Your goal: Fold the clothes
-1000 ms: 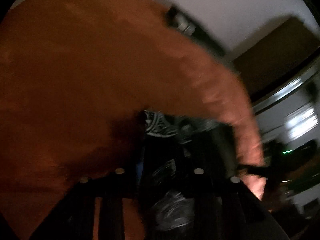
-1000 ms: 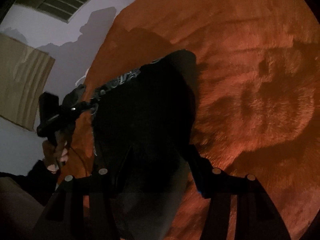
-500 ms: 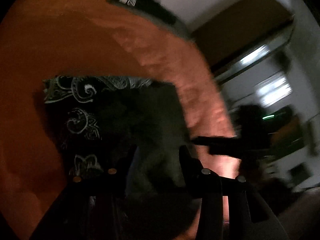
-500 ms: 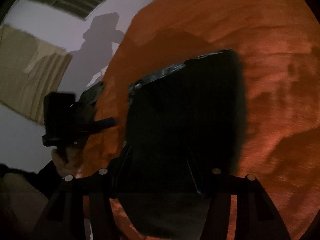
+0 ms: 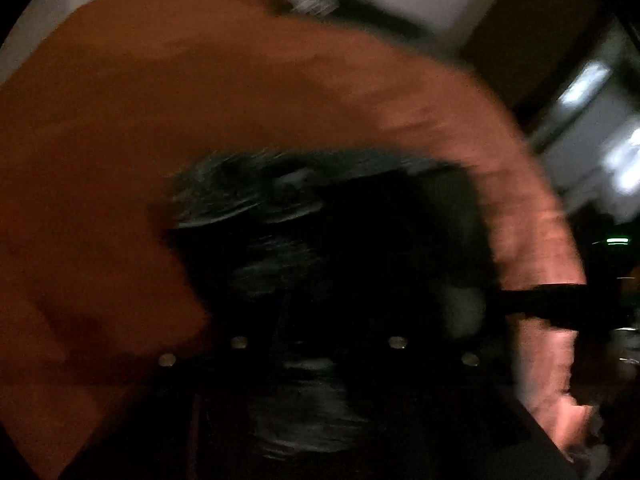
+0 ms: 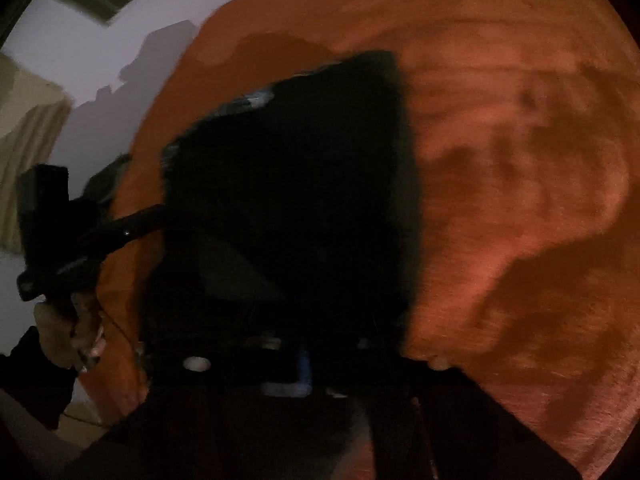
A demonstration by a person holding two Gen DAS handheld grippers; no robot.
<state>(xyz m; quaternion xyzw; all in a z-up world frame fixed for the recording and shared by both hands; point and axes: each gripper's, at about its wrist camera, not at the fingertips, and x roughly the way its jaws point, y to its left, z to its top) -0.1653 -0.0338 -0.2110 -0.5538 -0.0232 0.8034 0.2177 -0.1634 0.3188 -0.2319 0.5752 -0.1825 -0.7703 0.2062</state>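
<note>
A dark patterned garment is seen spread on the orange blanket, the right gripper with jaws closed at its near edge, the left gripper closing over cloth; a fold-over is judged next.

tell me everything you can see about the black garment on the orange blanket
The black garment is a dark, soft-looking cloth lying mostly flat as a rough rectangle on the fuzzy orange blanket. One edge carries a pale swirling print, blurred in the left wrist view. Its near edge reaches under both grippers. The left gripper is closing over the cloth; whether it pinches it is unclear. The right gripper looks shut at the near edge; any grip is hidden in the dark.
</note>
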